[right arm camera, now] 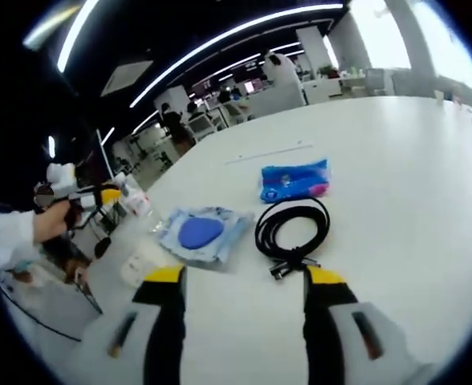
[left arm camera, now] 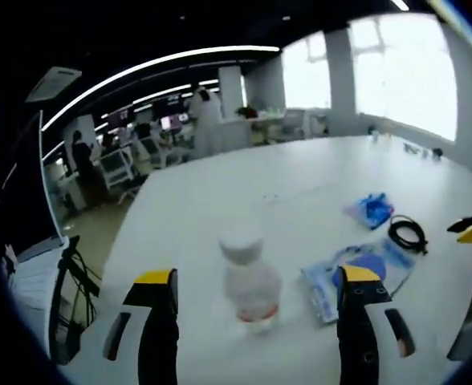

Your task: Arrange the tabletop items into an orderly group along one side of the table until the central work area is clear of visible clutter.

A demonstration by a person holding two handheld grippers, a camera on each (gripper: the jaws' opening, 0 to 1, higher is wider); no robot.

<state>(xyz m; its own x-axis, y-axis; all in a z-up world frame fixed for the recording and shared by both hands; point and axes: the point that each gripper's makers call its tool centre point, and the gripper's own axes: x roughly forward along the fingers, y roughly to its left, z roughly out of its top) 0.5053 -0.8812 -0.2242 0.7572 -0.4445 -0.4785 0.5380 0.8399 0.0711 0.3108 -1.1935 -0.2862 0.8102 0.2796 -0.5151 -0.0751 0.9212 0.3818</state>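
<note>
- Yellow-tipped black jaws of the left gripper (left arm camera: 256, 282) stand wide apart, gripping nothing; a small clear bottle (left arm camera: 249, 282) with a white cap stands upright on the white table (left arm camera: 220, 192) in the gap between them, blurred, and whether either jaw touches it cannot be told.
- Just behind the right-hand jaw in the left gripper view lies a clear plastic packet (left arm camera: 356, 273) with a blue pad inside, flat on the table.
- Further out on that side sits a coiled black cable (left arm camera: 407, 233), and beyond it a crumpled blue packet (left arm camera: 371, 210).
- At the right edge of the left gripper view the yellow tip of the other gripper comes in above the table edge.
- The right gripper (right arm camera: 244, 277) also holds its jaws wide, with nothing between them but bare tabletop (right arm camera: 396, 200).
- Just ahead of it, the coiled black cable (right arm camera: 292, 228) lies near the right jaw, its plug ends pointing toward the gripper.
- Beside the cable, nearer the left jaw, lies the clear packet with the blue pad (right arm camera: 201, 233); the white-capped bottle (right arm camera: 137, 265) stands near the table edge just left of it.
- Behind the cable rests the blue packet (right arm camera: 295, 180), with a pink patch at one end.
- At the far left of the right gripper view a hand (right arm camera: 53, 220) holds the left gripper.
</note>
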